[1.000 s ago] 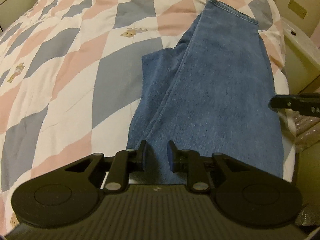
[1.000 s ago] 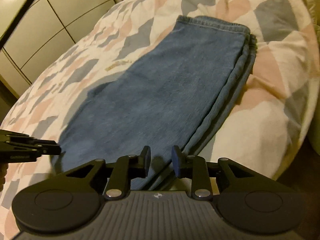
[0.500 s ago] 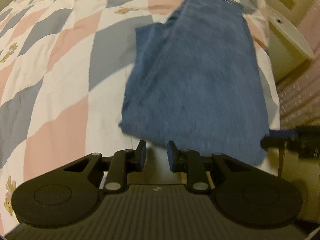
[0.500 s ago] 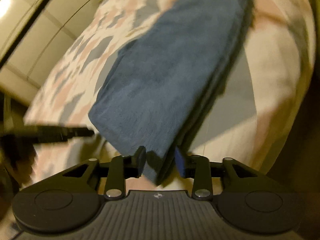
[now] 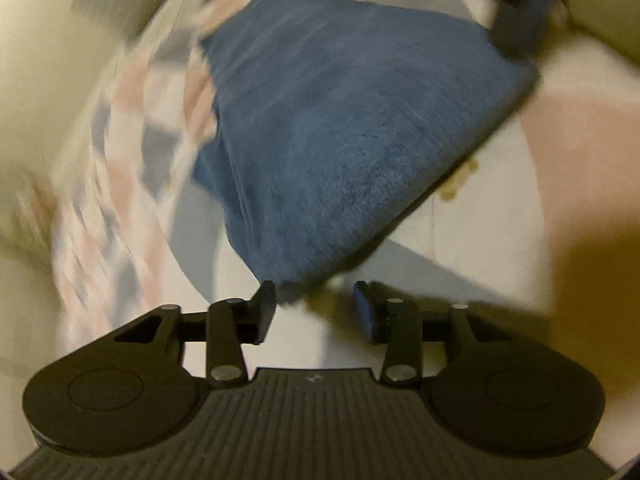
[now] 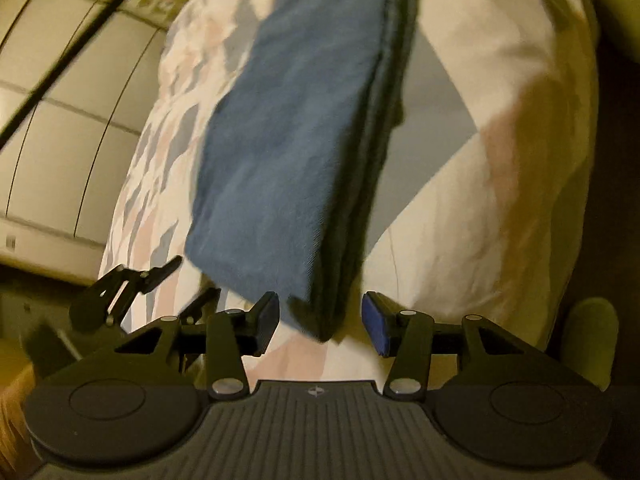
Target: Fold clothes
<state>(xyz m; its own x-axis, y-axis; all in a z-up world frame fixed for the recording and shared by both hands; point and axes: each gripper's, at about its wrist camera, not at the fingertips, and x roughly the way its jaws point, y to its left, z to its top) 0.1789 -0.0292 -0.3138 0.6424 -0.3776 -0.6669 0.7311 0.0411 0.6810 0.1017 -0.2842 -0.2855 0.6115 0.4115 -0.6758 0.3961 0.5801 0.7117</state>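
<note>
In the left wrist view, a pale wall is seen blurred at the far left, and beside it the bed is covered by a quilt patterned in pink, grey and white. The folded jeans are laid flat on the quilt, stretching from the near centre to the far right. The left claw is held spread just at the near corner of the jeans, with nothing pinched between its pads. At the far right, the other claw is seen only as a dark blur at the far corner of the jeans.

In the right wrist view, panelled cupboard doors are seen on the left, and the left claw is shown near the left corner of the jeans. The stacked layers of the folded edge are visible on the right side. The right claw is spread on either side of the near corner, not pressed on it.
</note>
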